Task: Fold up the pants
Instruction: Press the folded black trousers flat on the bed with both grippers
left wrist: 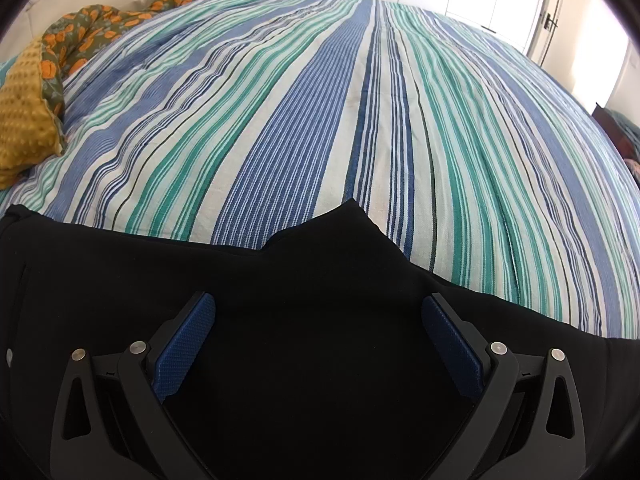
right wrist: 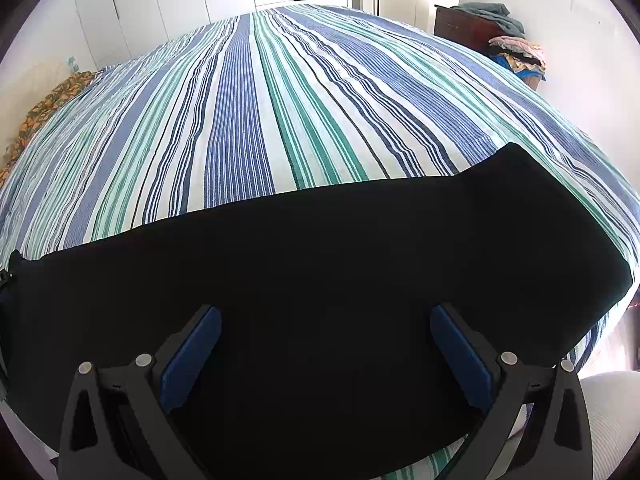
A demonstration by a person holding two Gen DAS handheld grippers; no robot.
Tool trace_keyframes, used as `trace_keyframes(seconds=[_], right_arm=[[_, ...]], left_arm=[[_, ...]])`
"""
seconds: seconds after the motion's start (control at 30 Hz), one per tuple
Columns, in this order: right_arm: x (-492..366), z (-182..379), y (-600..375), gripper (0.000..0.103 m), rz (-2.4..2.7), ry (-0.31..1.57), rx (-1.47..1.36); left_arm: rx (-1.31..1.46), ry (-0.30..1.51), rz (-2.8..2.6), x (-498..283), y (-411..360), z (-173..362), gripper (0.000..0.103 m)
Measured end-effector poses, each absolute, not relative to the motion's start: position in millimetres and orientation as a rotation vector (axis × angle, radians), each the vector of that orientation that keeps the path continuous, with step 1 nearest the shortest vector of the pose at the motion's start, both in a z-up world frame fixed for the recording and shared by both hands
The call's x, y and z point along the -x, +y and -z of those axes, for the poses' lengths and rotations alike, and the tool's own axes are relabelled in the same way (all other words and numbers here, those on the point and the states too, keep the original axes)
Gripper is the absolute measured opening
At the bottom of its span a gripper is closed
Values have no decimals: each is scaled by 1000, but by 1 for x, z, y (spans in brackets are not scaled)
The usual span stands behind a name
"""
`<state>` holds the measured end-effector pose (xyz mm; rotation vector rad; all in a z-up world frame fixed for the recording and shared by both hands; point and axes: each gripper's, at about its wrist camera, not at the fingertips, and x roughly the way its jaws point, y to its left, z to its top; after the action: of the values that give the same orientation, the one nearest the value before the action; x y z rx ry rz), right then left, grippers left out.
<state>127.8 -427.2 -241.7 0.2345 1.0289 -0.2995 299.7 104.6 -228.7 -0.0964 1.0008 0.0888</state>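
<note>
Black pants (left wrist: 280, 276) lie flat along the near edge of a striped bed. In the left wrist view a pointed flap of the fabric sticks up toward the bed's middle, and a pocket slit shows at the far left. My left gripper (left wrist: 320, 308) is open, its blue pads (left wrist: 188, 344) wide apart above the black cloth, holding nothing. In the right wrist view the pants (right wrist: 340, 248) stretch from the left edge to a rounded end at the right. My right gripper (right wrist: 326, 320) is open over them, empty.
The blue, green and white striped bedspread (left wrist: 360, 100) covers the bed. A mustard pillow (left wrist: 24, 120) and an orange-flowered quilt (left wrist: 92, 28) lie at the far left. White wardrobe doors (right wrist: 160, 0) stand behind. A dark wooden stand with piled clothes (right wrist: 512, 48) is at the far right.
</note>
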Motion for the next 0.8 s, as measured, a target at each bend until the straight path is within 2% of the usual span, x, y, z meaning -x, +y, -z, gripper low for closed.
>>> trace_keyframes(seconds=[0.8], right_arm=[[-129, 242, -428, 103, 301, 1027, -223]], left_arm=[[96, 1002, -90, -300, 104, 229, 102]])
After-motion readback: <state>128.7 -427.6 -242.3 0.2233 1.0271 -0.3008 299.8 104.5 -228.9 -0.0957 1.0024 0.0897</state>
